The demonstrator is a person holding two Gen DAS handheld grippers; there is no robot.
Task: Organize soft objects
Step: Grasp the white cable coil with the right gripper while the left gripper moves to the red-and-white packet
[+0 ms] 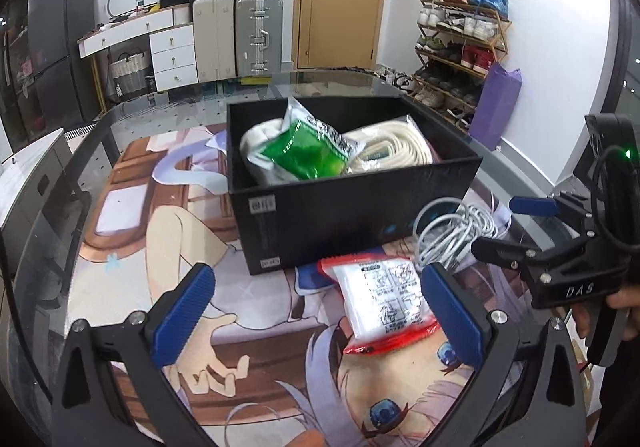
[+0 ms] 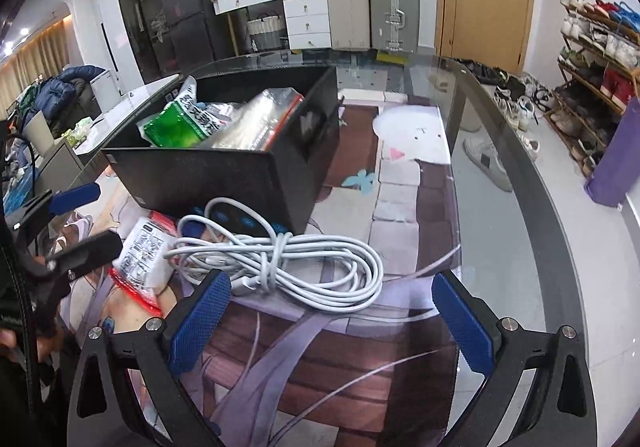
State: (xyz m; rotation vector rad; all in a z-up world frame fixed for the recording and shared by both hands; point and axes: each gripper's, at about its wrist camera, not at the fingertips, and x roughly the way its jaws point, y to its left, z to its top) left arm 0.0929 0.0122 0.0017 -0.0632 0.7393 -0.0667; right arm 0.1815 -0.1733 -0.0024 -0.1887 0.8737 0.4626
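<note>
A black box point(image 1: 320, 219) stands on the printed mat and holds a green packet point(image 1: 304, 153), a white cloth and a bagged cream rope point(image 1: 390, 151). A red-edged white packet point(image 1: 386, 297) lies in front of the box, between the fingers of my open left gripper point(image 1: 320, 311), which is empty. A coiled white cable point(image 2: 288, 259) lies beside the box, just ahead of my open, empty right gripper point(image 2: 332, 319). The box point(image 2: 224, 175), the green packet point(image 2: 180, 125) and the red-edged packet point(image 2: 144, 251) also show in the right wrist view.
The glass table edge point(image 2: 532, 183) curves to the right, with a shoe rack point(image 1: 460, 43) and a purple bag point(image 2: 616, 163) beyond. Suitcases point(image 1: 256, 35) and drawers stand at the back. The right gripper's body point(image 1: 560, 259) sits close right of the cable.
</note>
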